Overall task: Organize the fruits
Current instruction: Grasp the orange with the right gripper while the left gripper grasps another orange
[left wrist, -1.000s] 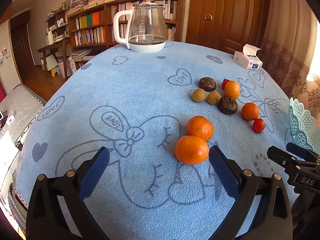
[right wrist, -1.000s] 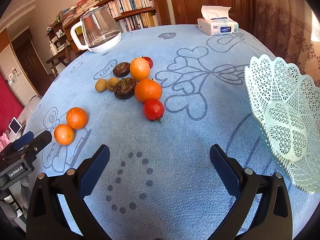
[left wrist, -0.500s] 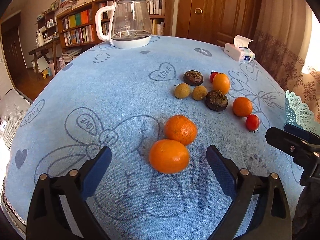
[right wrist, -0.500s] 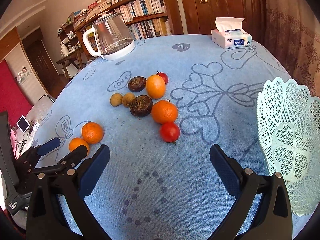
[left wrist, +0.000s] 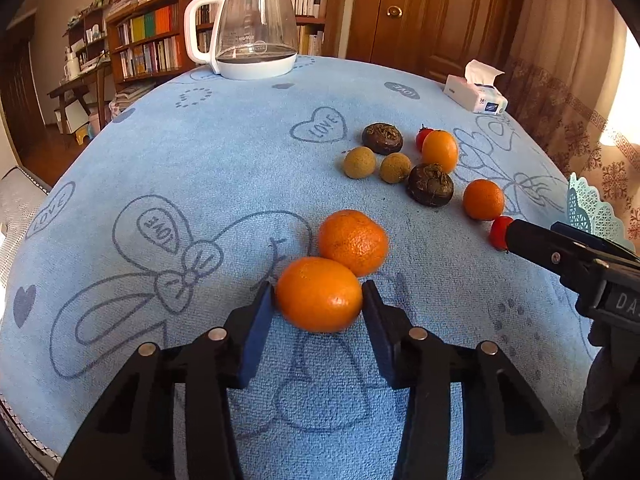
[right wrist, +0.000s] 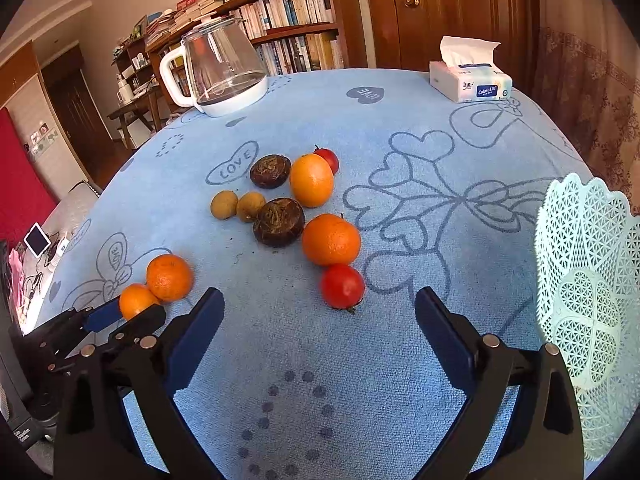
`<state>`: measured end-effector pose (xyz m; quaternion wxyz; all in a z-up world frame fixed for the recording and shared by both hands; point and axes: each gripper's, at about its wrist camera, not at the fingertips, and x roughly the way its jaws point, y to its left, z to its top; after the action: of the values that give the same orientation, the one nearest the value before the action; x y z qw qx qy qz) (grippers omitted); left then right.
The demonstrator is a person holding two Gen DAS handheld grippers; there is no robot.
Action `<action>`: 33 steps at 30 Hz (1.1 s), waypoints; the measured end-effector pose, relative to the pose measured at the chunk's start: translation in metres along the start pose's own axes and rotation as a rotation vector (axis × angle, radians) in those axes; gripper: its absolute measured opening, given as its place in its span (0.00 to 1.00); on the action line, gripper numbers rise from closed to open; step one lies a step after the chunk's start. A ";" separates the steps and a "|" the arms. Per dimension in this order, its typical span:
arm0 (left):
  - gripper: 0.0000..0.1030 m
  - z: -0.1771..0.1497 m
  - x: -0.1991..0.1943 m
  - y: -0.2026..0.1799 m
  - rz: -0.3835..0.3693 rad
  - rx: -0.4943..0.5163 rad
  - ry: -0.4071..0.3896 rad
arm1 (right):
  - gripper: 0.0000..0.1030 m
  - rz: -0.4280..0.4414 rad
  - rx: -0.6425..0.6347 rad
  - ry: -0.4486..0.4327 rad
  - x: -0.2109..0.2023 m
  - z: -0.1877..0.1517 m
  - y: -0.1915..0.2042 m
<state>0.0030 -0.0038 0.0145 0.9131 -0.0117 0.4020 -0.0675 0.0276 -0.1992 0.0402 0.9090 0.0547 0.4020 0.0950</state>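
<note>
Blue cloth [left wrist: 224, 152]; left hand-held gripper [left wrist: 318, 300] angled down, clamping orange [left wrist: 319, 294].

Four oranges [right wrist: 331, 239] are being counted on the cloth, along with two red tomatoes [right wrist: 342, 285], two dark brown water chestnuts [right wrist: 279, 221] and two small tan longans [right wrist: 224, 204]. One lattice basket [right wrist: 588, 280], one glass kettle [right wrist: 224, 72] and one tissue box [right wrist: 470, 80] are also being shown.
</note>
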 end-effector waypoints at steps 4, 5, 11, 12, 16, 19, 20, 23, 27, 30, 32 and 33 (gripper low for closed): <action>0.42 -0.002 -0.007 -0.001 -0.014 0.005 -0.037 | 0.78 -0.014 -0.001 0.008 0.008 0.006 -0.002; 0.42 -0.001 -0.008 0.001 -0.020 -0.002 -0.045 | 0.77 -0.014 0.001 0.012 0.010 0.008 -0.003; 0.42 -0.001 -0.009 0.009 -0.048 -0.047 -0.053 | 0.64 -0.039 -0.001 0.040 0.033 0.023 -0.006; 0.42 -0.001 -0.009 0.010 -0.049 -0.049 -0.053 | 0.62 -0.041 -0.003 0.045 0.037 0.025 -0.006; 0.42 -0.002 -0.010 0.010 -0.058 -0.055 -0.054 | 0.52 -0.059 -0.014 0.061 0.051 0.030 -0.005; 0.42 -0.001 -0.009 0.011 -0.065 -0.062 -0.050 | 0.45 -0.053 -0.010 0.069 0.056 0.031 -0.005; 0.42 -0.001 -0.009 0.011 -0.067 -0.064 -0.049 | 0.44 -0.049 -0.010 0.068 0.057 0.031 -0.004; 0.42 -0.002 -0.009 0.011 -0.068 -0.065 -0.049 | 0.40 -0.055 -0.023 0.058 0.054 0.030 0.000; 0.42 -0.002 -0.009 0.012 -0.068 -0.065 -0.049 | 0.40 -0.047 -0.018 0.046 0.047 0.028 0.002; 0.42 -0.002 -0.009 0.011 -0.068 -0.065 -0.049 | 0.40 -0.038 0.002 0.026 0.039 0.028 -0.001; 0.42 -0.002 -0.009 0.012 -0.068 -0.064 -0.049 | 0.40 -0.032 0.016 0.011 0.031 0.028 -0.003; 0.42 -0.002 -0.009 0.011 -0.067 -0.064 -0.049 | 0.40 -0.028 0.023 0.003 0.027 0.028 -0.004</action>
<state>-0.0032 0.0087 0.0194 0.9190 -0.0560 0.3809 -0.0849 0.0667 -0.1981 0.0385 0.9090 0.0594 0.4052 0.0779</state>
